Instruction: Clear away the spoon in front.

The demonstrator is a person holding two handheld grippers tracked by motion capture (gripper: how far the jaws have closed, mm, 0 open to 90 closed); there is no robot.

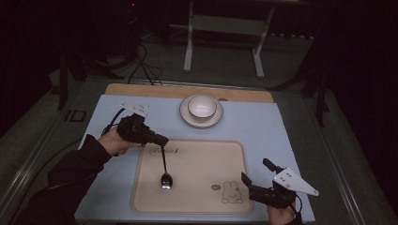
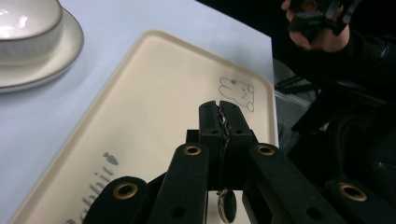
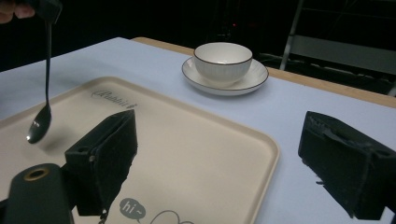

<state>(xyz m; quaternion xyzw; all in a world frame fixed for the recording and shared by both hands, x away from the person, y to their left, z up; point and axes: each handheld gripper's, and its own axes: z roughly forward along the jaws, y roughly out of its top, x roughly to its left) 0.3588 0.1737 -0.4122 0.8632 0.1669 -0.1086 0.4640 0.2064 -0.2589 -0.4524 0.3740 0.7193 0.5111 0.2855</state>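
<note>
My left gripper (image 1: 161, 139) is shut on the top of a dark metal spoon's handle (image 2: 223, 122). The spoon (image 1: 165, 177) hangs bowl-down, just over the left half of a cream tray (image 1: 197, 159) with a rabbit drawing. In the right gripper view the spoon (image 3: 41, 123) casts a shadow on the tray (image 3: 201, 140) right under it. My right gripper (image 3: 229, 163) is open with nothing between its fingers. It hovers over the tray's near right corner, beside the rabbit drawing (image 1: 231, 192).
A white bowl (image 1: 202, 106) stands on a saucer (image 1: 187, 117) beyond the tray's far edge, on the pale blue mat (image 1: 263, 126). A wooden table edge (image 1: 141, 89) runs behind it. Dark floor, cables and a metal stand lie beyond.
</note>
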